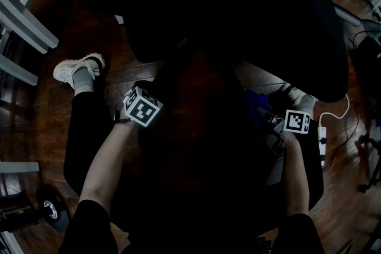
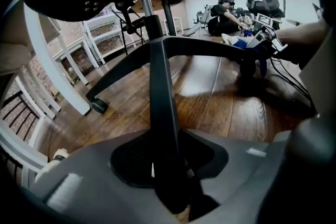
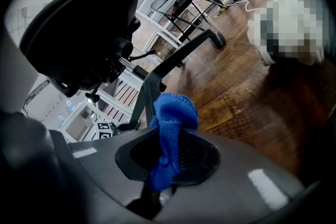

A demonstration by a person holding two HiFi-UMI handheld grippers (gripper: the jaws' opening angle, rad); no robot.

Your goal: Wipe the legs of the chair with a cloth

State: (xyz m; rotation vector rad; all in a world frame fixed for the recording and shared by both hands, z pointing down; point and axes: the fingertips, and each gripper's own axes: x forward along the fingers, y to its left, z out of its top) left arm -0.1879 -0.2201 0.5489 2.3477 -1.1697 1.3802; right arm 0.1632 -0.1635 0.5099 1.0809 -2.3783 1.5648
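Observation:
The black office chair (image 1: 226,15) fills the dark head view from above. In the left gripper view one black chair leg (image 2: 159,97) runs from the hub down between the jaws of my left gripper (image 2: 173,202); a sliver of floor shows beside it, so the jaws stand open around the leg. My right gripper (image 3: 160,198) is shut on a blue cloth (image 3: 170,131), which hangs bunched in front of another leg (image 3: 140,99). The left gripper view shows that right gripper (image 2: 264,39) and the cloth (image 2: 241,43) at the far end of a leg. Marker cubes show the left gripper (image 1: 143,106) and the right gripper (image 1: 296,121).
Dark wooden floor (image 2: 220,107) lies all round. A caster (image 2: 98,106) ends one leg. White furniture legs (image 2: 50,60) stand at the left. A white shoe (image 1: 77,71), a dumbbell (image 1: 47,210) and a white cable (image 1: 333,116) lie nearby. Another person (image 2: 226,13) sits far back.

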